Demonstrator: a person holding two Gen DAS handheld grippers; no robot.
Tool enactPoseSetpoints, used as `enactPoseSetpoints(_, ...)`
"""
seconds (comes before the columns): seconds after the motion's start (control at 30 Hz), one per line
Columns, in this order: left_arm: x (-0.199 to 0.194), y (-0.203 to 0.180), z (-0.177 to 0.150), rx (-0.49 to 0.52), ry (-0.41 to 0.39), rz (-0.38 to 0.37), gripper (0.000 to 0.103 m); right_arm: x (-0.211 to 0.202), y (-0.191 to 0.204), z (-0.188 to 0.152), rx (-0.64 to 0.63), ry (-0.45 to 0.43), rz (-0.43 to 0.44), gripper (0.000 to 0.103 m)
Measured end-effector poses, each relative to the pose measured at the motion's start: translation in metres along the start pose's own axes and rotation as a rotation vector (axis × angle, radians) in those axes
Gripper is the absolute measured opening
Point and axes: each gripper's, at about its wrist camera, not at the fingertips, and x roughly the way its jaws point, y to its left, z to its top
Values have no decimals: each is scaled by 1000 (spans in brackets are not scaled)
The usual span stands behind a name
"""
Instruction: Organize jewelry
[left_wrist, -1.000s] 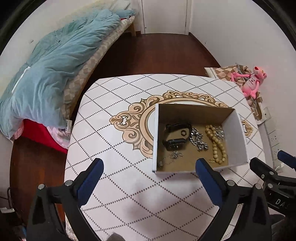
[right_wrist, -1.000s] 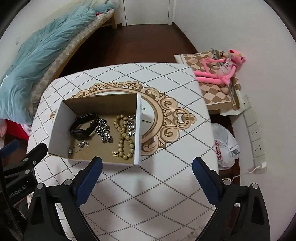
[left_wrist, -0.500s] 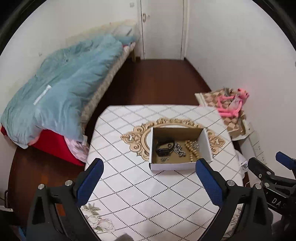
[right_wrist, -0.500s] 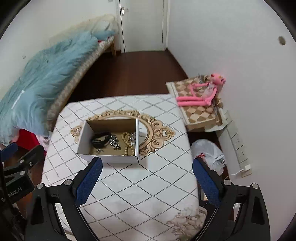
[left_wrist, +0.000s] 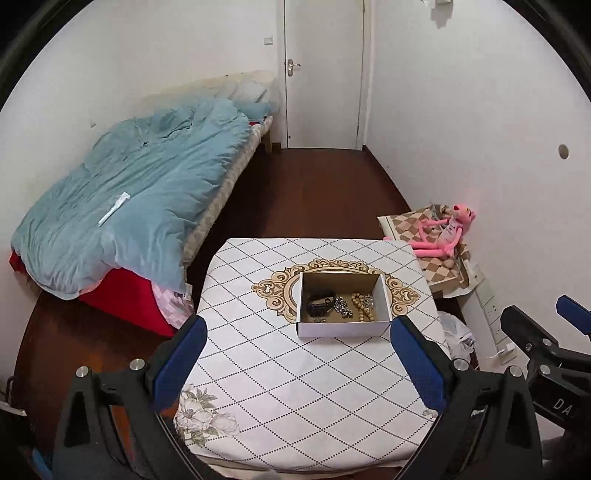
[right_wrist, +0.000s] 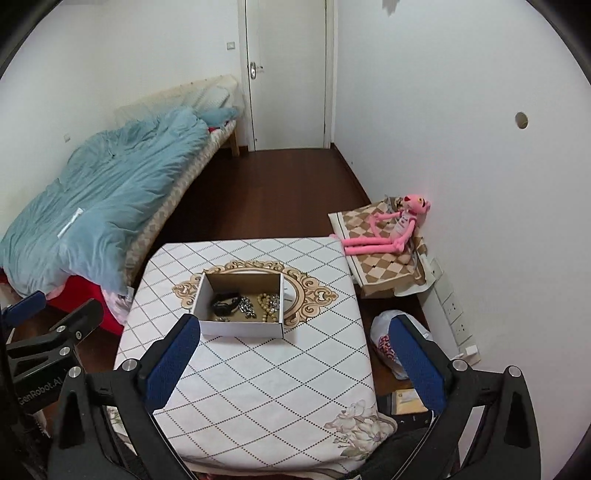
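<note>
box (left_wrist: 343, 328) of jewelry well beyond both gaping grippers; left gripper (left_wrist: 295, 363); right gripper (right_wrist: 291, 363)

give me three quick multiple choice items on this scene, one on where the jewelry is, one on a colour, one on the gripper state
1. Where is the jewelry?
A. in the cardboard box
B. on the bed
C. on the floor

2. What colour is the plush toy by the wall?
A. green
B. pink
C. yellow

3. How are the two grippers?
A. both open, empty
B. both shut on beads
C. left holds the watch

Answers: 1 A, the black watch, silver chain and bead bracelet lie inside the cardboard box on the table. 2 B, the plush toy is pink. 3 A, the left gripper and right gripper show wide gaps holding nothing.
</note>
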Motion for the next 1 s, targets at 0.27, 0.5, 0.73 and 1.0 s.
enactPoseSetpoints(0.27,-10,0,-3,0,3,0,102,-22,4,-3,-12,-18,-6,103)
enactPoseSetpoints(0.5,3,2,2,-1,28,13,102,-13,1,6,-7,6,-8,103)
enactPoseSetpoints(0.73,25,3,15,-7,48,21,102,19,-1,20,-4,43,-9,103)
enactPoseSetpoints(1.0,53,3,27,-6,87,45,102,60,2,31,-6,97,-10,103)
